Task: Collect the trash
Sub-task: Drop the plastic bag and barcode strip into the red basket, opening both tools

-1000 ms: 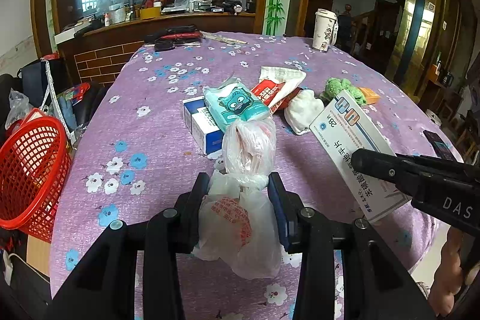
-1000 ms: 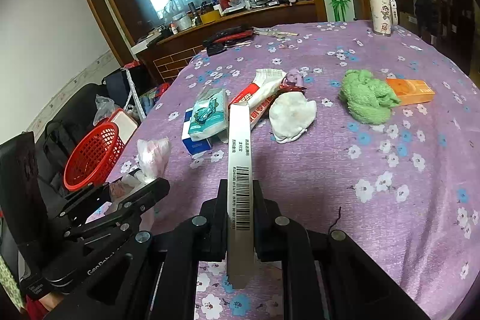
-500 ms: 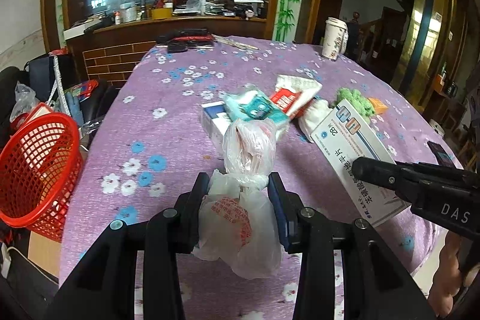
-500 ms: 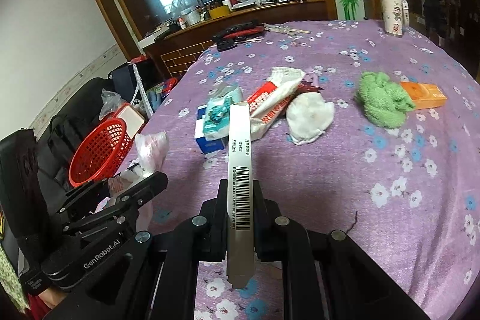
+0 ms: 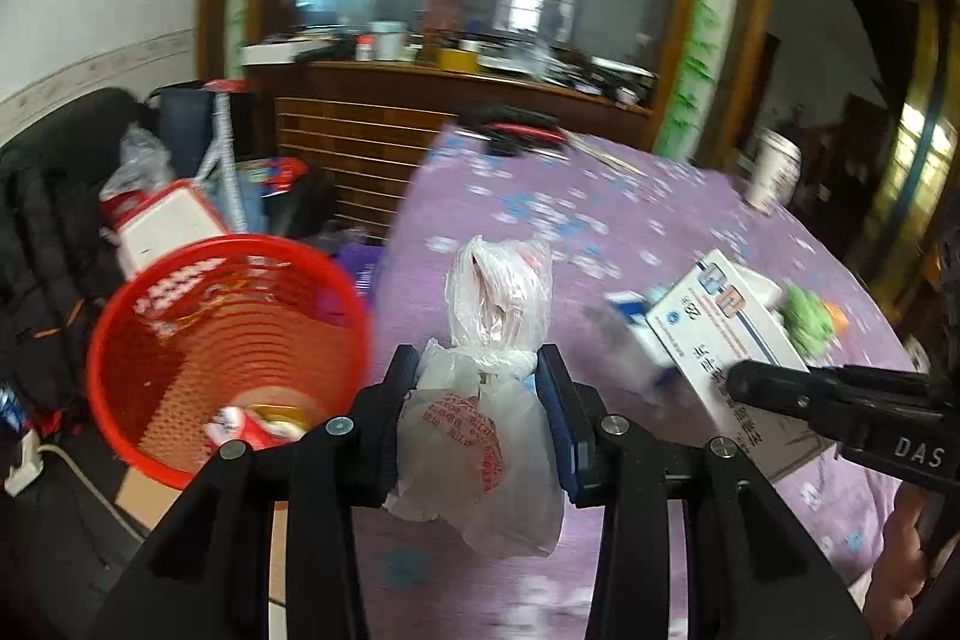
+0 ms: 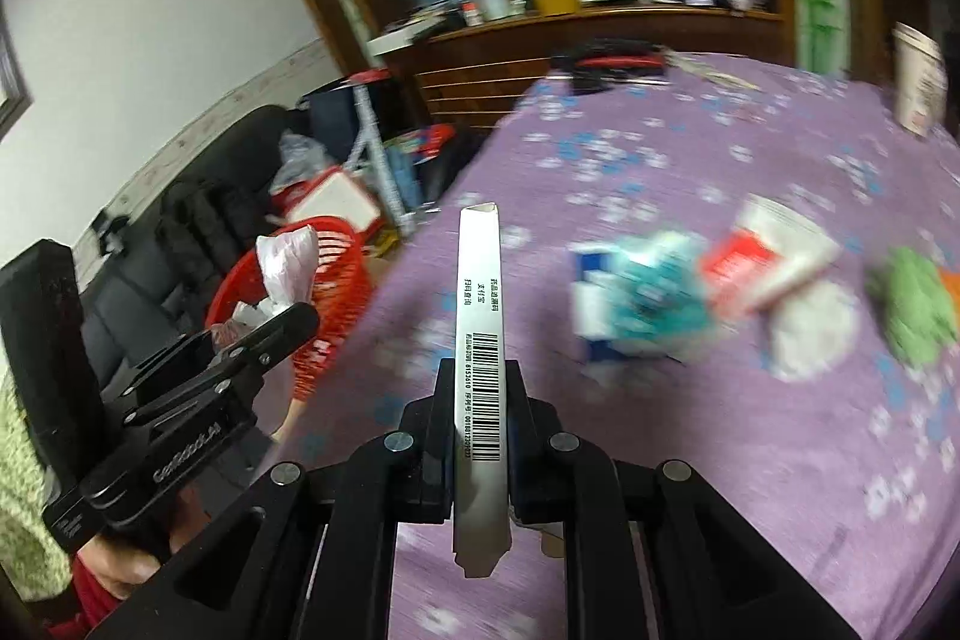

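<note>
My left gripper [image 5: 477,370] is shut on a knotted white plastic bag [image 5: 480,436], held above the table's left edge, just right of the red mesh basket [image 5: 198,340] on the floor. The bag [image 6: 288,262] and basket [image 6: 336,244] also show in the right wrist view. My right gripper [image 6: 480,376] is shut on a flat white medicine box [image 6: 478,340], held edge-up over the purple tablecloth [image 6: 690,460]. That box [image 5: 720,334] shows in the left wrist view too.
On the cloth lie a blue-white box with a teal packet [image 6: 636,310], a red-white wrapper [image 6: 762,256], a white cloth [image 6: 810,328], a green cloth [image 6: 918,310] and a paper cup [image 6: 918,76]. The basket holds some wrappers [image 5: 252,424]. Bags and a black sofa [image 5: 54,220] crowd the floor.
Both grippers have swung left, carrying the bag and the box toward the table's left edge. The red basket now sits much closer and larger beside my left gripper. Both grips are unchanged.
</note>
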`<state>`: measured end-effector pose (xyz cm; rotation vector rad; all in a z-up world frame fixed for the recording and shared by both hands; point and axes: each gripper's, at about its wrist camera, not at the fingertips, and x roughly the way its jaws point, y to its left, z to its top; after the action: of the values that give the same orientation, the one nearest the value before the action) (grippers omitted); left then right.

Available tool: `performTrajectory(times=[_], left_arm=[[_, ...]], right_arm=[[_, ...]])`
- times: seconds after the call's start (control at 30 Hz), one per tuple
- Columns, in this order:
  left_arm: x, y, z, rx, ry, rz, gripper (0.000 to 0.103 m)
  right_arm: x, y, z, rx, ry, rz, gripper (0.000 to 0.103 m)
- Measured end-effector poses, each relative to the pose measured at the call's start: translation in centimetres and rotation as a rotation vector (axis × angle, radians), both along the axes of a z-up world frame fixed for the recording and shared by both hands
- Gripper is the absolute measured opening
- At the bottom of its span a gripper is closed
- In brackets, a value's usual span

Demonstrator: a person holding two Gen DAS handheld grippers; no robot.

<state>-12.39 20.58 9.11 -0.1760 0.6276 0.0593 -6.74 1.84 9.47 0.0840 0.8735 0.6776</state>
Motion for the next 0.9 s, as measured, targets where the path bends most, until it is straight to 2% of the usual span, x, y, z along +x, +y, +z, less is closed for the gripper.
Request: performTrajectory(times=[0.13, 0.33, 0.57, 0.6, 0.67, 0.7, 0.77, 0.9], left_arm=[[-0.1, 5.2, -0.1, -0.010, 0.007, 0.102, 0.039], [0.3, 11.8, -2.0, -0.035, 0.060, 0.205, 0.039], [0.6, 15.3, -3.6, -0.048, 0.087, 0.262, 0.041], [0.6, 15.6, -3.7, -0.053, 0.087, 0.268, 0.042], [0.9, 15.8, -3.7, -0.067, 0.086, 0.275, 0.056], [1.0, 15.9, -3.7, -0.072, 0.085, 0.280, 0.059], [0.8, 15.9, -3.5, -0.076, 0.074, 0.282, 0.061], [0.7, 14.5, -3.2, -0.063, 0.065, 0.251, 0.061]], right_arm=[[1.3, 5.1, 0.4, 0.018, 0.019, 0.084, 0.014], [2.8, 12.5, 0.4, 0.035, 0.039, 0.189, 0.014], [4.9, 19.0, -1.3, 0.047, 0.076, 0.233, 0.015], [5.1, 19.5, -1.5, 0.046, 0.079, 0.236, 0.018], [5.6, 19.9, -1.9, 0.037, 0.071, 0.208, 0.029], [5.8, 19.7, -2.0, 0.042, 0.073, 0.200, 0.034], [5.7, 18.8, -2.1, 0.050, 0.079, 0.205, 0.036], [4.9, 15.6, -1.5, 0.037, 0.031, 0.171, 0.036]])
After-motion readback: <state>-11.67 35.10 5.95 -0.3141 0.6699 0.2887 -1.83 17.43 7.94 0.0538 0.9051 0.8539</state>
